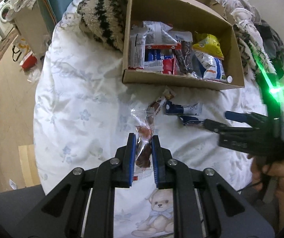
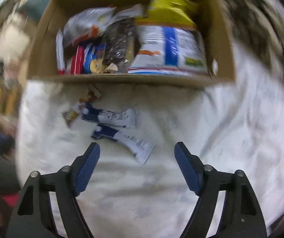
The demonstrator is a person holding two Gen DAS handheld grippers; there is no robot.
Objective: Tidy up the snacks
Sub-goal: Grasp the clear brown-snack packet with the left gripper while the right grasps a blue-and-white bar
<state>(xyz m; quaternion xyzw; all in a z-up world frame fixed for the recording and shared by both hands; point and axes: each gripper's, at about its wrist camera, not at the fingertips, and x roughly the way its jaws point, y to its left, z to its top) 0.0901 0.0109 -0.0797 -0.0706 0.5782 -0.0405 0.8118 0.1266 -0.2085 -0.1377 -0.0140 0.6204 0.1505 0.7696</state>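
My left gripper [image 1: 143,137] is shut on a clear-wrapped reddish-brown snack packet [image 1: 145,136], held above the white bedspread. A cardboard box [image 1: 181,82] holding several snack packs stands ahead; it also shows in the right wrist view [image 2: 122,79]. Two blue-and-white snack bars [image 1: 183,108] [image 2: 110,117] [image 2: 126,138] and a brown-wrapped bar [image 1: 158,103] [image 2: 72,114] lie on the bed in front of the box. My right gripper [image 2: 137,148] is open and empty just short of the nearer blue-and-white bar; it shows in the left wrist view [image 1: 219,119] at the right.
A white floral bedspread [image 1: 82,109] covers the bed. A fuzzy striped blanket [image 1: 104,15] lies left of and behind the box. The bed's left edge drops to a cluttered floor [image 1: 9,79]. The right wrist view is motion-blurred.
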